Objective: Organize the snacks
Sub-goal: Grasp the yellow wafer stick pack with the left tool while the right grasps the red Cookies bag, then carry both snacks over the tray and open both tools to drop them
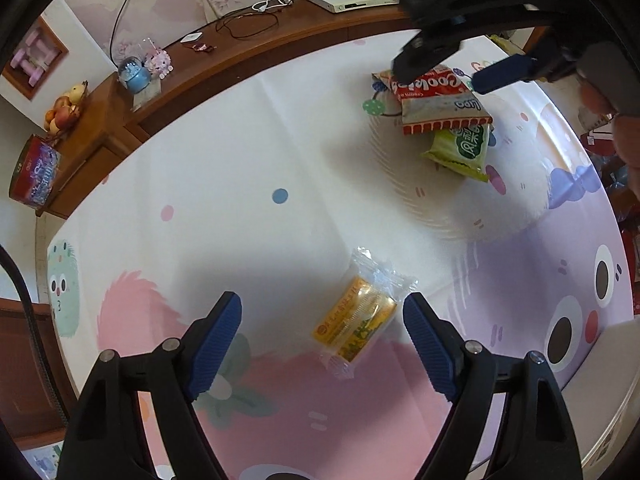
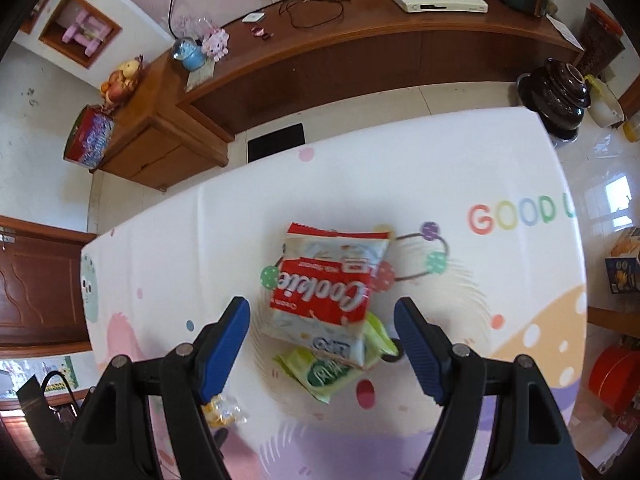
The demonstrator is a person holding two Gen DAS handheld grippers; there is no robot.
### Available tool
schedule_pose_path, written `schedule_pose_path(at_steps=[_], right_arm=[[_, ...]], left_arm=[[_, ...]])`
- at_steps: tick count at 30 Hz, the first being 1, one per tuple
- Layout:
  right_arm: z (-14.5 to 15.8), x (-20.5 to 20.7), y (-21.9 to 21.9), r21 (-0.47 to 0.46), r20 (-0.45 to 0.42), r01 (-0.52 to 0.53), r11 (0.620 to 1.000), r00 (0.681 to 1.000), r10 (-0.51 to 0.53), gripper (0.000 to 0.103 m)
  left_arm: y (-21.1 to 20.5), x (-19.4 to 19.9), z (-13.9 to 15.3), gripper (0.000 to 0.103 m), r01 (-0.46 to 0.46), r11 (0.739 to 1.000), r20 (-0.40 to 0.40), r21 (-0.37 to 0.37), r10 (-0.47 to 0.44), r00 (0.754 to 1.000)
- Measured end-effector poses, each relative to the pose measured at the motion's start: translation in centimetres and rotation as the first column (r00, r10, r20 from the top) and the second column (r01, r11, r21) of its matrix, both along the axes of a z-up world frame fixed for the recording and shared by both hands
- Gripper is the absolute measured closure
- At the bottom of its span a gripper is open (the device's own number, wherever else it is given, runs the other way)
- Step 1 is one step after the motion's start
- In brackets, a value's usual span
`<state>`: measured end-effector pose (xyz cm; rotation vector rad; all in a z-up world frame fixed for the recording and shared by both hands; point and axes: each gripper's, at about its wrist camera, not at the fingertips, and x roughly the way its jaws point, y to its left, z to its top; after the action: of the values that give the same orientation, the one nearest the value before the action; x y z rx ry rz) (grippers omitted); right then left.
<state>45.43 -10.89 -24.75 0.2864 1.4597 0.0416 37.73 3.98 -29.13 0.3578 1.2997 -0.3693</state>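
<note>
Left gripper [image 1: 322, 332]: jaws wide, empty, straddling the yellow cracker packet [image 1: 354, 326] at lower centre of the tablecloth [image 1: 240, 160].
Right gripper [image 2: 322, 336]: wide, empty, above the Cookie bag [image 2: 326, 288].
Pile: Cookie bag lies over the green snack packet [image 2: 324, 374].
Risk: the slick wrapper could skid aside; a low reach may topple the pile.

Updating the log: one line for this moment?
left tool: open over yellow snack | right tool: open above cookie pack | green pack beneath
</note>
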Motion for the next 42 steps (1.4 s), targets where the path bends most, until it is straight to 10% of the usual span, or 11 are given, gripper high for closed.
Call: schedule_pose_path(at_steps=[10, 16, 21, 31, 42], right_arm=[[-1.9, -0.2, 2.6, -0.126, -0.049, -0.079, 0.989, 0.996, 0.073, 0.059], [-1.3, -1.1, 2.7, -0.136, -0.014, -0.125, 0.983, 0.992, 0.125, 0.07], [0.0, -1.7, 3.2, -0.107, 0.031, -0.15, 0.983, 0.987, 0.155, 0.09], [4.0, -3.9, 3.1, -0.011, 0.111, -0.173, 0.985, 0.979, 0.173, 0.091], [14.8, -13.4, 0.3, 0.102, 0.276, -0.223, 0.97, 0.943, 0.188, 0.091]], left_arm=[[0.3, 0.1, -1.4, 0.042, -0.029, 1.0, -0.049, -0.005, 0.029, 0.998], [0.3, -0.1, -1.1, 0.078, -0.048, 0.998, -0.067, -0.038, 0.045, 0.997], [0.5, -0.7, -0.6, 0.079, -0.097, 0.995, -0.059, -0.031, 0.096, 0.994], [3.1, -2.3, 4.5, 0.079, -0.21, 0.97, -0.018, -0.123, 0.21, 0.978], [4.5, -10.5, 15.5, 0.079, -0.252, 0.947, 0.093, -0.197, 0.274, 0.957]])
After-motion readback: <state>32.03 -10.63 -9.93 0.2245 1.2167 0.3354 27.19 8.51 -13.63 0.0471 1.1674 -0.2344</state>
